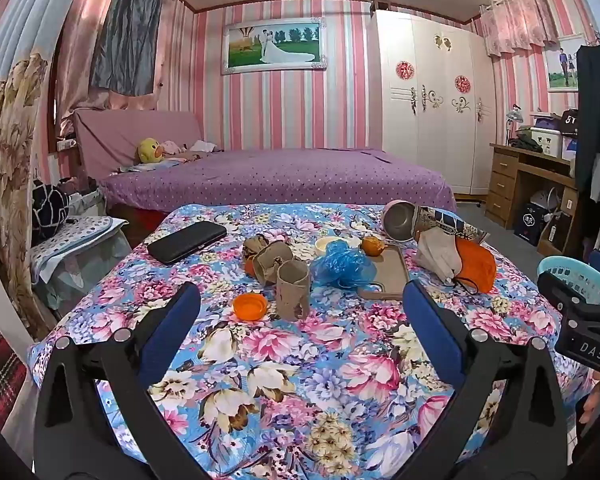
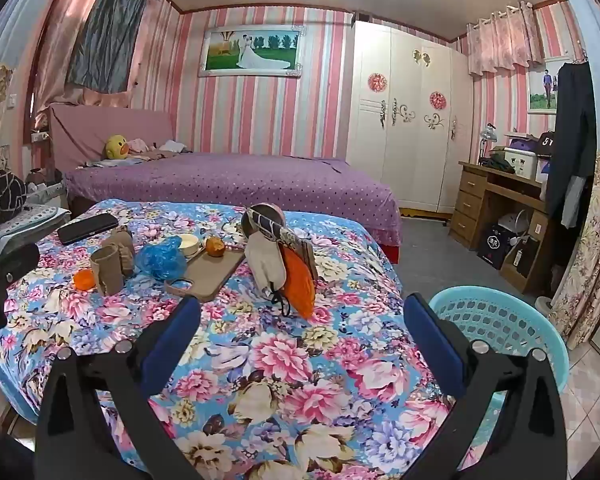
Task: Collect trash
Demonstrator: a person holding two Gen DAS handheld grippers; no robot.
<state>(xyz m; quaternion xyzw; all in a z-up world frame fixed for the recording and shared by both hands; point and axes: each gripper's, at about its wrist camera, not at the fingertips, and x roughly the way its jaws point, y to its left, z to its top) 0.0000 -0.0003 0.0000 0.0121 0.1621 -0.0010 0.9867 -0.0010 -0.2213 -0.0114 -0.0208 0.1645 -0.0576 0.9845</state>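
Left tool (image 1: pixel 300 304), right tool (image 2: pixel 300 320): jaws wide, empty, tilted slightly down.

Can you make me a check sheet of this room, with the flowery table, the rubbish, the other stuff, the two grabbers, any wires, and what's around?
Surface: flowery cloth covers the table.
Job's things: crumpled blue plastic bag, cardboard tubes, orange lid, orange bag, bitten fruit on the brown board.
Bin: turquoise basket beside the table's right edge.
Clutter: black phone case, tipped metal cup, white bowl.
Grippers: left gripper and right gripper both open, holding nothing.
Cables: nothing seen.
Surroundings: purple bed, white wardrobe, wooden desk.
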